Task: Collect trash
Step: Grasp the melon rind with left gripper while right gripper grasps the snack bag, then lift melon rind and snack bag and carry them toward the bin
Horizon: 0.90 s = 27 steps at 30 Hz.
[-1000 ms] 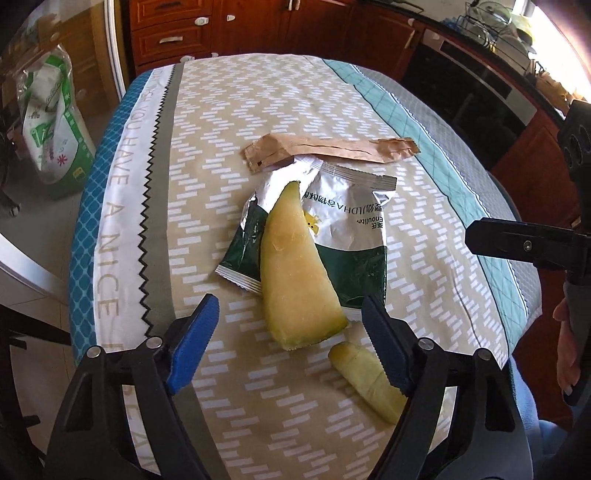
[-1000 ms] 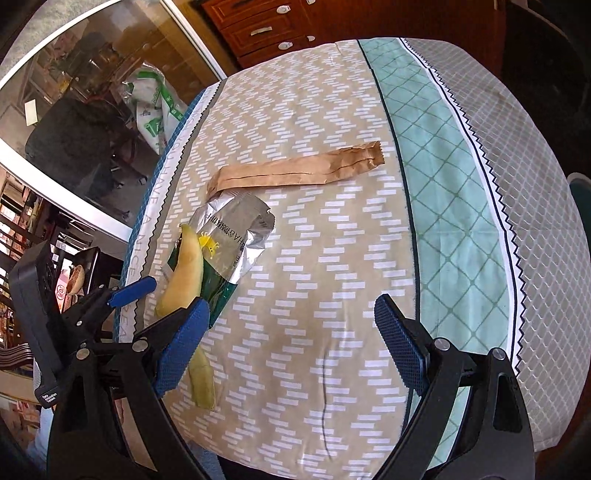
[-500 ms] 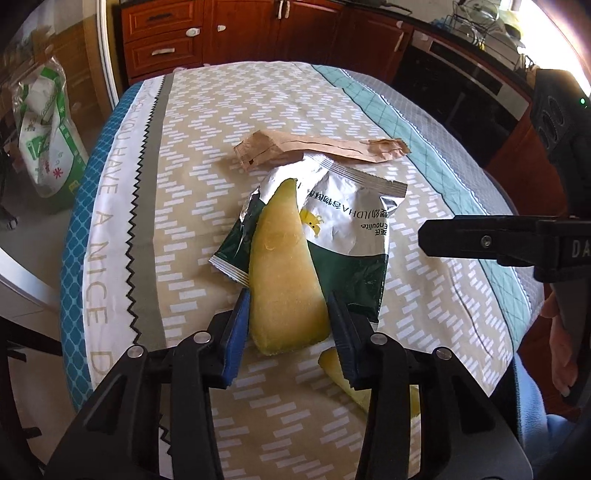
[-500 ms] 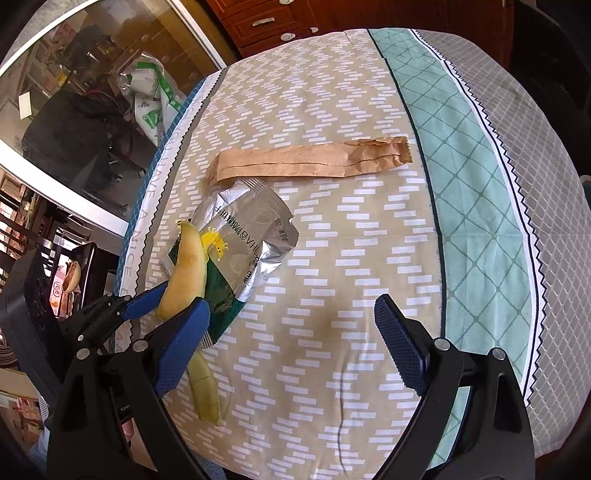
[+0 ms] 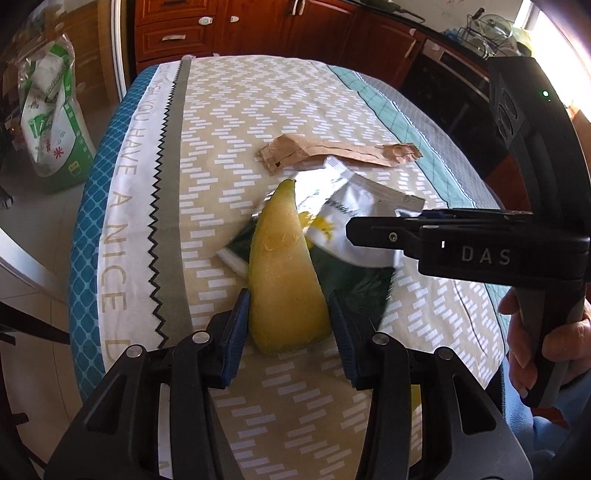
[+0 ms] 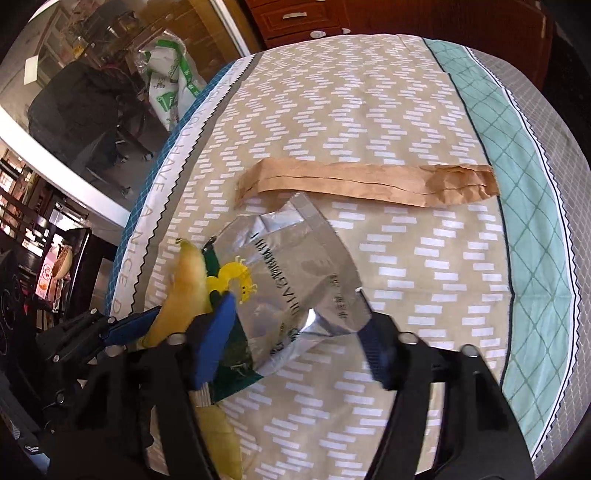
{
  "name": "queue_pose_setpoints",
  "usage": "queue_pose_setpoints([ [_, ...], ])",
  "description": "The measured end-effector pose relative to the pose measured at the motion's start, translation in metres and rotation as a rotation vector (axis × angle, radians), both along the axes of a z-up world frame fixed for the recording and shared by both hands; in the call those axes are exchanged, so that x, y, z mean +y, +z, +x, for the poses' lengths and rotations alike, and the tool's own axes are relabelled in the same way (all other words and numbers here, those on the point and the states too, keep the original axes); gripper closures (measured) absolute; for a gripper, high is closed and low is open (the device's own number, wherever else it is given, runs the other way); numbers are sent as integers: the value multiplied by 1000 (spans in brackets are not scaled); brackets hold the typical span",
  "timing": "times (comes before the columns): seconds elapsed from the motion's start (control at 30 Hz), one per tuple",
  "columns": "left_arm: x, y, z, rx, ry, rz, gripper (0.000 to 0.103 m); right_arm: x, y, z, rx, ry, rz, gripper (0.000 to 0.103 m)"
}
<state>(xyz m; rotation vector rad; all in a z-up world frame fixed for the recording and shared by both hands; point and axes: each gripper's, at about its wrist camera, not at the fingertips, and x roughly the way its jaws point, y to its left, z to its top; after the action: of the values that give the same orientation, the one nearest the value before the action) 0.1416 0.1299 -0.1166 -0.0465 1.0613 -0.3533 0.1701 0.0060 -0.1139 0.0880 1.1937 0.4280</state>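
My left gripper [image 5: 288, 325] is shut on a yellow melon rind [image 5: 282, 280], which shows in the right wrist view [image 6: 184, 291] too. The rind lies partly on a silver and green snack bag [image 5: 354, 229]. My right gripper [image 6: 295, 343] is open, its jaws astride the snack bag [image 6: 295, 280], low over the tablecloth. A flat brown paper bag [image 6: 369, 181] lies just beyond the snack bag; it also shows in the left wrist view [image 5: 332, 153]. A second rind piece [image 6: 221, 443] lies near the table's front edge, partly hidden.
The table [image 5: 240, 110] has a patterned beige cloth with blue and teal borders. A green and white plastic bag [image 5: 51, 122] stands on the floor to the left. Wooden cabinets [image 5: 295, 29] stand behind. A chair [image 6: 77, 114] stands beyond the glass.
My left gripper has closed on the melon rind. My right gripper has moved left and down over the snack bag, and its jaws have narrowed.
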Motion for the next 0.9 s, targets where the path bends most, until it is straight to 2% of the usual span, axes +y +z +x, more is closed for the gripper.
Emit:
queue_pose_setpoints([
  [0.13, 1, 0, -3, -2, 0, 22, 56, 3, 2, -7, 18, 16, 34, 85],
  [0.23, 1, 1, -7, 2, -2, 34, 54, -6, 14, -9, -21, 6, 26, 87],
  [0.33, -4, 0, -11, 1, -11, 51, 44, -20, 31, -7, -79, -25, 7, 87],
  [0.4, -12, 0, -12, -7, -20, 88, 40, -28, 34, -2, -76, -25, 14, 87],
  [0.43, -16, -1, -13, -11, -30, 101, 35, -30, 34, -1, -69, -22, 18, 87],
  [0.57, -31, -6, -20, -83, -87, 208, 39, -32, 28, -7, -51, -14, 33, 87],
  [0.6, -31, -6, -21, -86, -95, 200, 41, -33, 29, -7, -42, -17, 60, 87],
  [0.63, -30, -5, -21, -87, -96, 203, 54, -31, 30, -9, -41, -17, 75, 87],
  [0.67, -29, -3, -18, -77, -101, 198, 59, -32, 33, -10, -36, -15, 91, 88],
  [0.77, -23, -2, -11, -53, -86, 159, 60, -33, 44, -10, -49, -19, 122, 88],
  [0.83, -24, -1, -9, -42, -68, 153, 60, -34, 51, -10, -70, -21, 118, 88],
  [0.9, -22, 2, -7, -35, -52, 114, 60, -38, 55, -10, -79, -29, 116, 88],
])
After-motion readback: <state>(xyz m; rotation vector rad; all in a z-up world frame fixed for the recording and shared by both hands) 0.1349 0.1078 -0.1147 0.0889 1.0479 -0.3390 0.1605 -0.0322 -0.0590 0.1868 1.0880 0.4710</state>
